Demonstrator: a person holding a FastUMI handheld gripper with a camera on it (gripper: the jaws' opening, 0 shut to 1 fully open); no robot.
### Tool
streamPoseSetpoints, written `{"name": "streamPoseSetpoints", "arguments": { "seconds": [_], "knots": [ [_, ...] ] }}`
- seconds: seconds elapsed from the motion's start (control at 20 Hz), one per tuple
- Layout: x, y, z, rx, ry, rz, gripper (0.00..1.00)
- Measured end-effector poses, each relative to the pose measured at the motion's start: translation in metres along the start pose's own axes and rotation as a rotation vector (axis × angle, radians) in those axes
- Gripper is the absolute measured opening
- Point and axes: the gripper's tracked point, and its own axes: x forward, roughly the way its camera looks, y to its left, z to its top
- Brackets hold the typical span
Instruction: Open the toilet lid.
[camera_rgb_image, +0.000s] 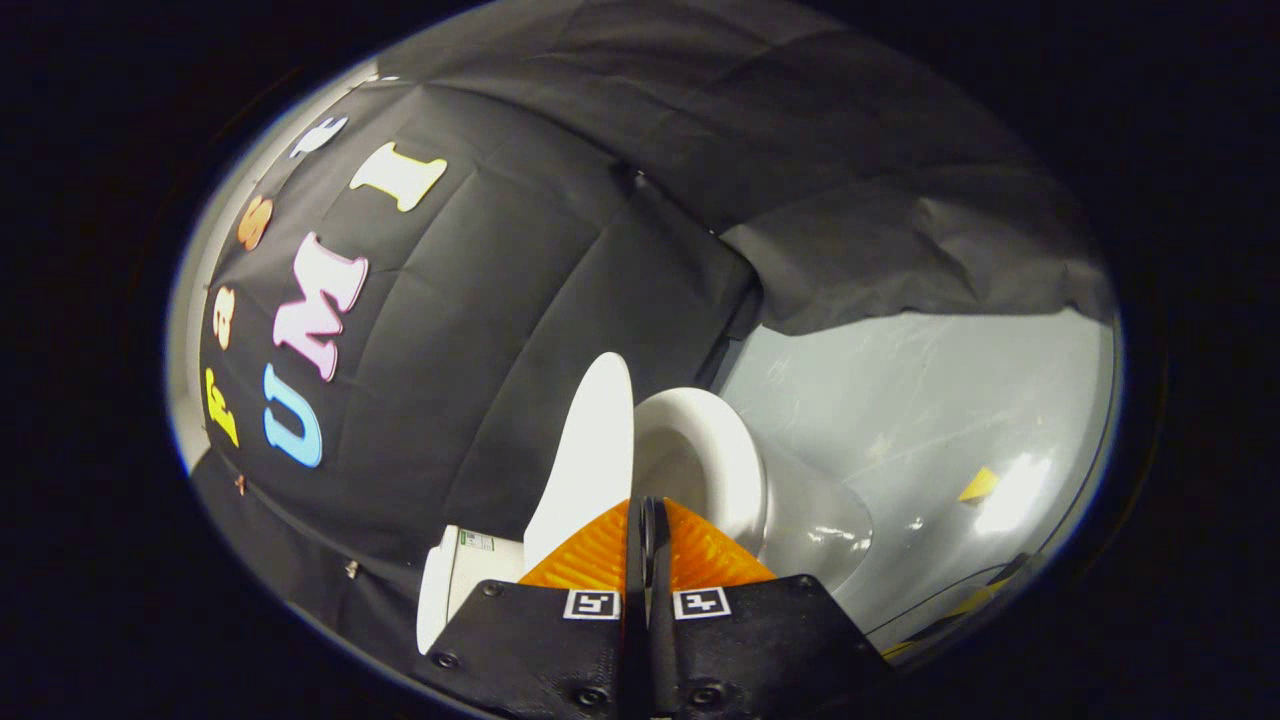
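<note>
My gripper (648, 515) has its fingers pressed together with nothing between them. The toilet lid (590, 450) is just ahead of the fingertips, to one side, already swung off the seat (705, 465) and standing nearly on edge toward the tank (455, 580). Its long axis runs straight away from me. The bowl (810, 520) sits on the other side. By my read, any remaining push goes sideways toward the tank, not forward.

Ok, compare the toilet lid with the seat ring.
The toilet lid is a flat, solid panel lifted away from the bowl; the seat ring is a rounded loop with an open middle, resting on the bowl. Both are white. The claw is shut, just before them.
</note>
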Motion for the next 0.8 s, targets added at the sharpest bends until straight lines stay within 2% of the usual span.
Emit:
{"name": "streamPoseSetpoints", "arguments": {
  "seconds": [0.1,0.35,0.55,0.8],
  "knots": [
    [-0.01,0.031,0.006,-0.069,-0.029,0.0,0.05],
    [-0.037,0.135,0.008,-0.222,-0.078,0.069,0.05],
    [-0.053,0.188,-0.001,-0.408,-0.119,0.03,0.05],
    [-0.066,0.24,-0.021,-0.52,-0.149,0.029,0.05]
  ]
}}
